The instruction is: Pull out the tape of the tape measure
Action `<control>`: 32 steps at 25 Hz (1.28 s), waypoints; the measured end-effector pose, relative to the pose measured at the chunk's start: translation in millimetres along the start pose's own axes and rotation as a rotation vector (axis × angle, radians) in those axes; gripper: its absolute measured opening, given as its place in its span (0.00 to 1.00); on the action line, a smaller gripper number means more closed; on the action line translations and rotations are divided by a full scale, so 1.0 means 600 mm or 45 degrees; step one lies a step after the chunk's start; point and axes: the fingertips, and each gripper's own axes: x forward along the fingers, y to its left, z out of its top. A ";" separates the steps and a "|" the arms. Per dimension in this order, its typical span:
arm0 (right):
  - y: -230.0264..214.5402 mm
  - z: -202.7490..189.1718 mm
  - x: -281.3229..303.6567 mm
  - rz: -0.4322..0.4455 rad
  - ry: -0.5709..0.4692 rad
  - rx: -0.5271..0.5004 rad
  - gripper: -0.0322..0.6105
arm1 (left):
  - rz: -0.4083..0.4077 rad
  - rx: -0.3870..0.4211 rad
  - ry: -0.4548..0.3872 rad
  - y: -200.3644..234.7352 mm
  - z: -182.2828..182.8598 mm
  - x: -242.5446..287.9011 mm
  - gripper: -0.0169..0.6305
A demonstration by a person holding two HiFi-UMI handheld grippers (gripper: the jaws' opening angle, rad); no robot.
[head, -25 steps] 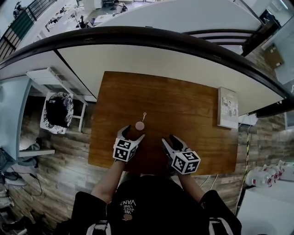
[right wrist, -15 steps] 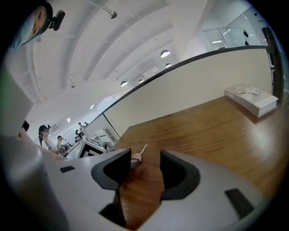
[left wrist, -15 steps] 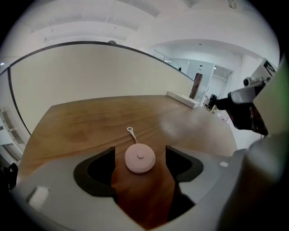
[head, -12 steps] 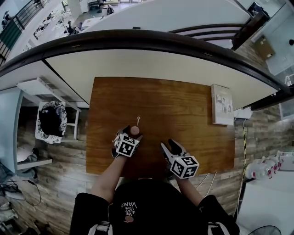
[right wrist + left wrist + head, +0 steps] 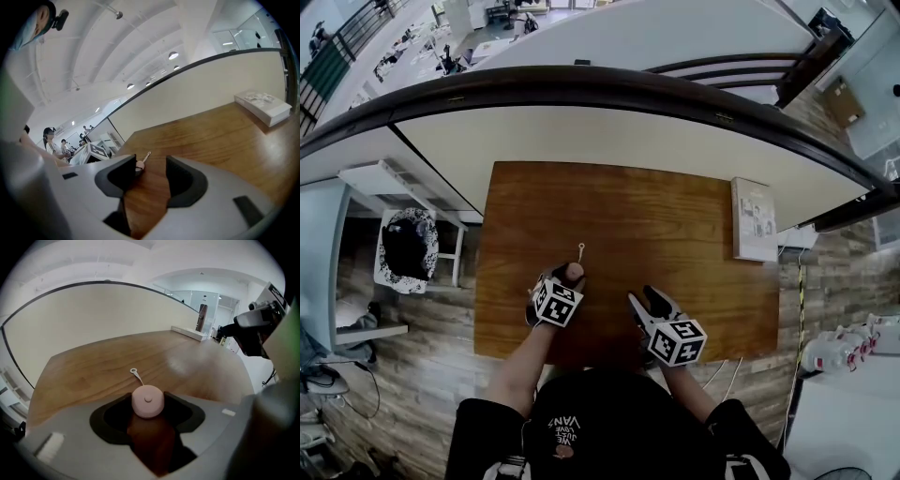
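We are closing the left gripper (image 5: 569,275) on the tape measure (image 5: 148,401) to anchor it, while the right gripper (image 5: 151,165) hovers, jaws apart, ready to pull.

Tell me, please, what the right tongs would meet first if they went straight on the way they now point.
Probably the pull tab of the tape measure: it lies on the table just left of centre ahead of the open right tongs. Depth is unclear, so they might slip past it.
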 end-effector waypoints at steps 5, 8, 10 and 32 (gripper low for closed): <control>0.002 0.005 0.005 0.027 0.009 -0.028 0.35 | -0.009 -0.016 0.007 -0.002 -0.002 -0.003 0.37; 0.006 0.006 0.012 0.052 0.017 -0.045 0.34 | -0.056 -0.024 -0.015 -0.005 -0.002 -0.012 0.37; 0.010 0.005 0.017 0.077 0.023 -0.049 0.34 | -0.093 -0.020 -0.043 -0.008 0.007 -0.026 0.37; 0.102 -0.005 0.064 0.532 0.065 0.194 0.32 | -0.202 0.556 -0.094 -0.100 0.068 -0.210 0.37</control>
